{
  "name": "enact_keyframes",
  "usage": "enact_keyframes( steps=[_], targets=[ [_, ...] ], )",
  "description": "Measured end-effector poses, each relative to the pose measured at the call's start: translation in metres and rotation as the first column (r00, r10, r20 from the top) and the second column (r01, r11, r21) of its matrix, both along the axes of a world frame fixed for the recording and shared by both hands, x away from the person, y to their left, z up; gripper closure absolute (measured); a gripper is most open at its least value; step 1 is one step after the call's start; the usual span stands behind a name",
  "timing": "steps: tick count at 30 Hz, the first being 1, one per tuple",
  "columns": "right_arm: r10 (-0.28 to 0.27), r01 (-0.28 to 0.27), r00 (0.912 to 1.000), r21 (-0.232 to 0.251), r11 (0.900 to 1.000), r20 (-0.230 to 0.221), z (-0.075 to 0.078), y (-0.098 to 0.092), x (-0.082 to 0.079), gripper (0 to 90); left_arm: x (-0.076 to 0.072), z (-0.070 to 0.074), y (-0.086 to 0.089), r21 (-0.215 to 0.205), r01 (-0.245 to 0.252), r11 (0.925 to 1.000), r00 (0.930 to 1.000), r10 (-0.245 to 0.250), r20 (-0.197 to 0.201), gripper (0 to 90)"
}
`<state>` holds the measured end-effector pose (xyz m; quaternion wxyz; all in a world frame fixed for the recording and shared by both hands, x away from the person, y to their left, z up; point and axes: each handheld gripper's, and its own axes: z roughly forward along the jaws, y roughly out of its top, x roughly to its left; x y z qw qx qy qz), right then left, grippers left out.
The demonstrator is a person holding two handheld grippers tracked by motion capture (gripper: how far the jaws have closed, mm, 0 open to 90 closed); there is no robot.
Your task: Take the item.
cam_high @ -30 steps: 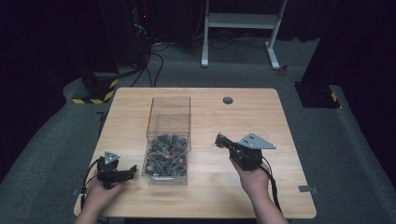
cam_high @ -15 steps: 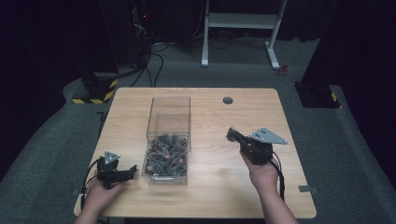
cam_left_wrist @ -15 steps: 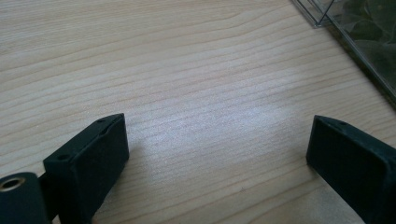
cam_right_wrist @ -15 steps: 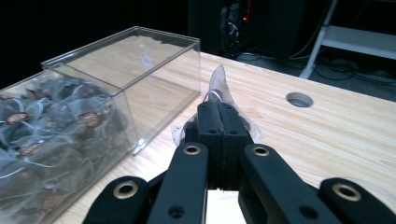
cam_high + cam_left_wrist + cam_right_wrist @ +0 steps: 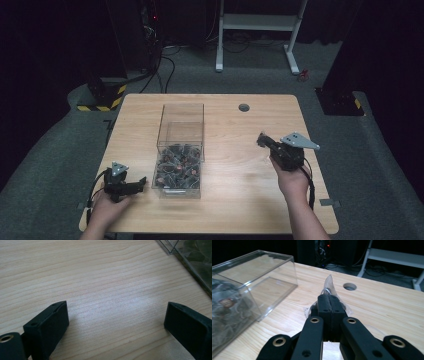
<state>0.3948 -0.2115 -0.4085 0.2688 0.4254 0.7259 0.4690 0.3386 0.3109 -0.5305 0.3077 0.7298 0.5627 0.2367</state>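
I am holding a small bag over the bench.
Right claw [image 5: 329, 303] is pinching the thin, light, slippery plastic bag [image 5: 329, 286] at its edge; left claw [image 5: 117, 322] is gaping empty.

High view looks forward and down from above the person's side, taking in the whole table [image 5: 225, 107] and the floor beyond. Left gripper view sits low and very close to the tabletop [image 5: 100, 290], looking along it toward a corner of the clear box [image 5: 190, 257]. Right gripper view rides higher, facing across the table [image 5: 387, 305] to the far edge. All three share the clear box [image 5: 181, 145] [image 5: 249, 285].
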Motion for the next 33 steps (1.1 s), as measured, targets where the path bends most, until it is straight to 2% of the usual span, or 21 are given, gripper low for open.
enact_keyframes(
  steps=[9, 17, 25, 33],
  targets=[
    [-0.054, 0.054, 0.9985, -0.016, 0.998, -0.003, 0.0, -0.019, 0.004, 90.0, 0.0, 0.0, 0.0, 0.0, 0.0, 1.0, 1.0, 0.0, 0.0, 5.9],
    [-0.096, 0.096, 0.995, -0.03, 0.995, -0.025, -0.006, -0.033, 0.01, 90.0, 0.0, 0.0, 0.0, 0.001, 0.0, 1.0, 1.0, 0.0, 0.0, 5.9],
    [-0.119, 0.117, 0.9919, -0.042, 0.992, -0.044, -0.015, -0.041, 0.01, 90.0, 0.0, 0.0, 0.0, 0.0, 0.0, 1.0, 1.0, 0.0, 0.0, 5.9],
    [-0.116, 0.112, 0.9913, -0.065, 0.992, -0.062, -0.023, -0.041, 0.012, 90.0, 0.0, 0.0, 0.0, 0.001, 0.0, 1.0, 1.0, 0.0, 0.0, 5.9]
  ],
)
